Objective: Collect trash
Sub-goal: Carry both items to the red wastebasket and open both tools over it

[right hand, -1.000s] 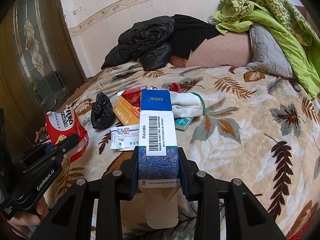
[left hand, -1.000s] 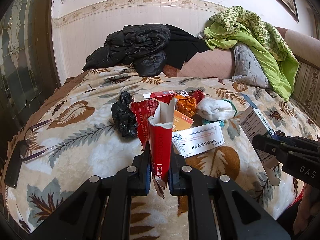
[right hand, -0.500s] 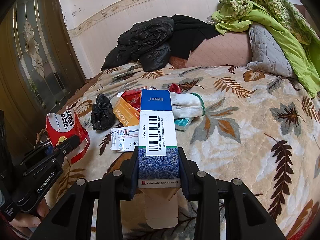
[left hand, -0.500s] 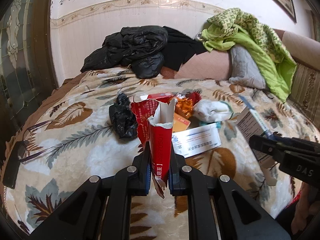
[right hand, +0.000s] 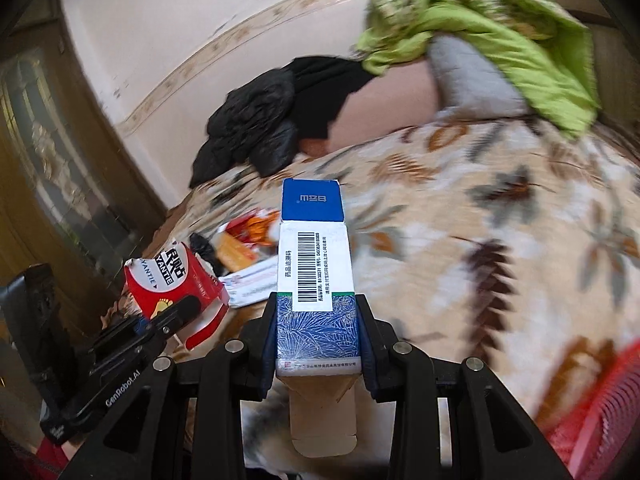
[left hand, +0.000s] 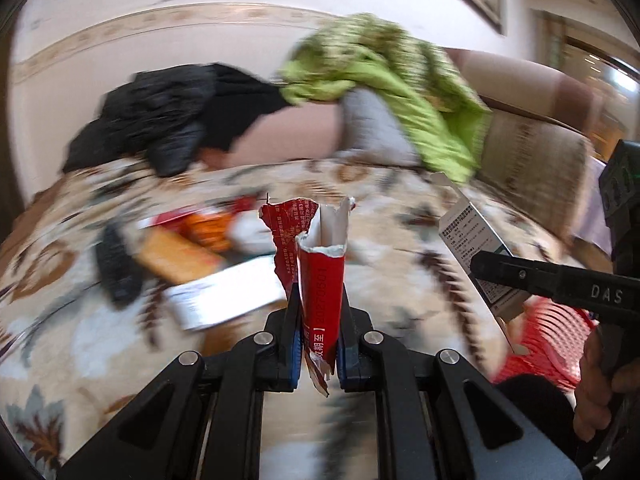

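Observation:
My left gripper (left hand: 318,312) is shut on a torn red carton (left hand: 320,272), held upright above the bed. It also shows in the right wrist view (right hand: 176,280). My right gripper (right hand: 316,336) is shut on a blue-and-white medicine box (right hand: 314,256) with a barcode, its flap open. That box also shows in the left wrist view (left hand: 476,252). A red slatted basket (left hand: 548,340) sits low at the right, also in the right wrist view (right hand: 604,404). More trash lies on the bed: a white box (left hand: 224,296), an orange box (left hand: 176,252), a black bag (left hand: 116,268).
The bed has a leaf-patterned blanket (right hand: 500,220). Black jackets (left hand: 160,120) and a green quilt (left hand: 384,80) are piled at its far side against the wall. A dark glazed door (right hand: 48,160) stands at the left.
Both grippers have swung to the right with their loads; the view is blurred by motion. The red basket has come into view at the lower right.

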